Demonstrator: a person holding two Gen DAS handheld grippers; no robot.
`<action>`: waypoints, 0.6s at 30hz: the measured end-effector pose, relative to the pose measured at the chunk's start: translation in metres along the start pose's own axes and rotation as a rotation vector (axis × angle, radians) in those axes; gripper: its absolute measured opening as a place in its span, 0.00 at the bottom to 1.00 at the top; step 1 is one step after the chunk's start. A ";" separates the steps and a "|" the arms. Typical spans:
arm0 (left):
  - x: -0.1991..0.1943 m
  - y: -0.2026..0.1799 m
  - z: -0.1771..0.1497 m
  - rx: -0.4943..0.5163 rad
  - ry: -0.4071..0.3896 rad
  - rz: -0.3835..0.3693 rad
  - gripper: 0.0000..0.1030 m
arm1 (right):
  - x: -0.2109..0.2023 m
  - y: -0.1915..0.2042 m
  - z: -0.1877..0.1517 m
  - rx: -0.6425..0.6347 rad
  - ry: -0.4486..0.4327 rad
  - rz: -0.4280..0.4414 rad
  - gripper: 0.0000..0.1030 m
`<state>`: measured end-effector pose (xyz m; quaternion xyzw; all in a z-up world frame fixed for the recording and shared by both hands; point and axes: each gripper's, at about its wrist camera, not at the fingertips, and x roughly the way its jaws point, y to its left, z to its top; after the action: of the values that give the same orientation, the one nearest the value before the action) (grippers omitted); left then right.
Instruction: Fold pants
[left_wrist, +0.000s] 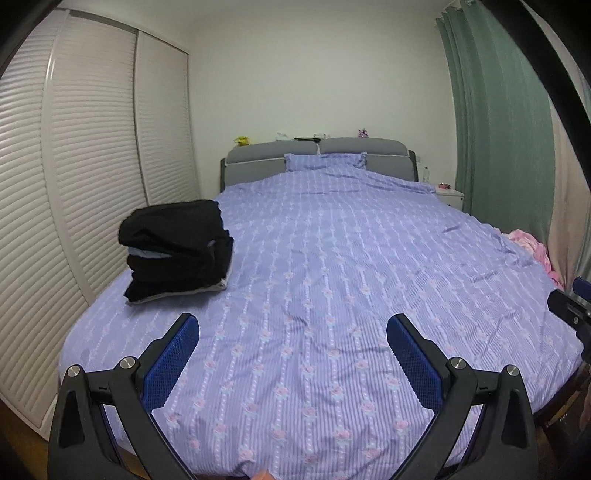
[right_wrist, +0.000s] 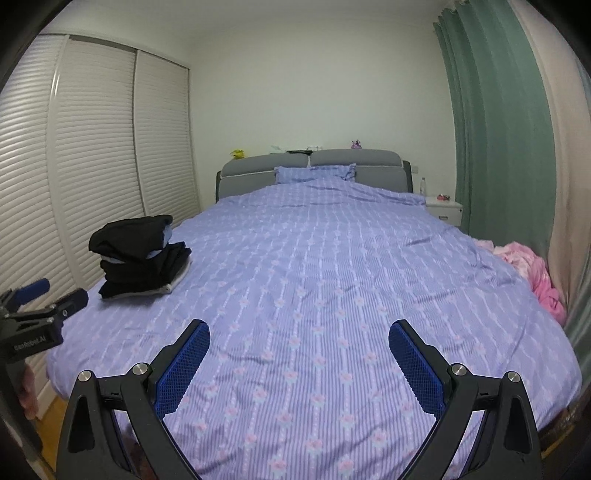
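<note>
- Left wrist view: left gripper (left_wrist: 291, 326) is hanging over the foot of the bed (left_wrist: 332, 266), jaws spread wide, nothing in them.
- Right gripper (right_wrist: 297, 332) is doing the same, jaws gaping and empty.
- Folded pants are sitting in a dark stack (left_wrist: 177, 247) near the bed's left edge, beside the wardrobe (left_wrist: 74, 147).
- Pink fabric (right_wrist: 535, 273) is bunching at the right edge.

Duvet (left_wrist: 332, 277): thin woven cloth, matt, lightly creased, printed stripes. Folded stack (left_wrist: 177, 247) at left: soft matt black cloth, a grey layer at the bottom. Left gripper (left_wrist: 291, 332) and right gripper (right_wrist: 297, 338): matt black plastic arms, rough blue mesh-textured pads (left_wrist: 171, 363), shiny metal bolts. Wardrobe (left_wrist: 74, 155): slatted, satin off-white. Headboard (left_wrist: 317, 147): grey cloth. Curtain (right_wrist: 498, 129): green matt cloth. Pink fabric (right_wrist: 532, 273) far right: fuzzy.
</note>
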<state>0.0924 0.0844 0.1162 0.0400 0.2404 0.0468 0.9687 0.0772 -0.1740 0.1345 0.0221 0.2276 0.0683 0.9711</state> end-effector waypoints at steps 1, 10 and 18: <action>0.001 -0.003 -0.004 0.011 0.006 -0.011 1.00 | 0.000 0.000 0.000 0.002 0.001 -0.001 0.96; -0.014 -0.022 -0.010 0.062 -0.038 -0.035 1.00 | -0.009 -0.008 -0.016 0.036 -0.006 -0.013 0.96; -0.020 -0.026 -0.009 0.068 -0.051 -0.041 1.00 | -0.013 -0.011 -0.021 0.046 -0.007 -0.017 0.96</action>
<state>0.0721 0.0571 0.1147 0.0691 0.2177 0.0177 0.9734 0.0577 -0.1866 0.1202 0.0428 0.2261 0.0548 0.9716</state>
